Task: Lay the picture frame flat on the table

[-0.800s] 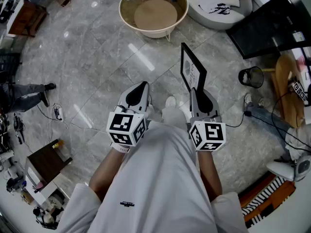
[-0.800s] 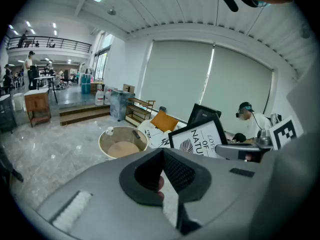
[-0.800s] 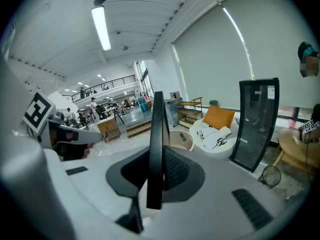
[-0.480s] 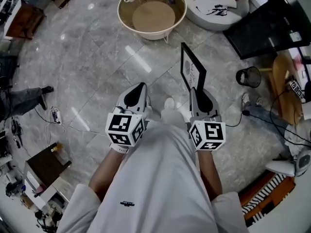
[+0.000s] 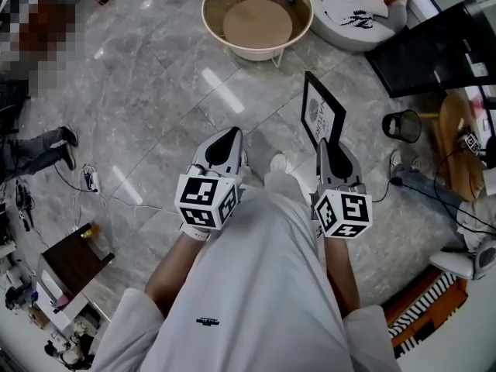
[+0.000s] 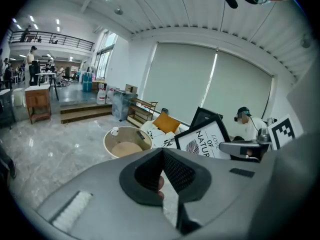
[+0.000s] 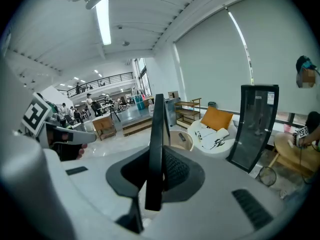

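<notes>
My right gripper [image 5: 324, 145] is shut on the lower edge of the black picture frame [image 5: 322, 117], which stands upright over the grey marble floor with its white print facing left. Seen edge-on in the right gripper view, the picture frame [image 7: 158, 134] runs up between the pads of the right gripper [image 7: 160, 170]. The left gripper [image 5: 230, 135] hangs beside it, shut with nothing in it. From the left gripper [image 6: 162, 155] the picture frame [image 6: 206, 139] shows to the right. A round beige table [image 5: 292, 31] stands ahead on the floor.
A cup and a remote lie on the round table. A white seat with an orange cushion [image 5: 353, 10], a black panel [image 5: 438, 45] and a wire bin [image 5: 401, 125] stand at the right. A bystander's legs [image 5: 39, 157], cables [image 5: 93, 180] and a small brown table [image 5: 74, 258] are at the left.
The whole view has shifted, so the round table and both grippers sit slightly further right in the picture. The right gripper keeps the frame upright as before.
</notes>
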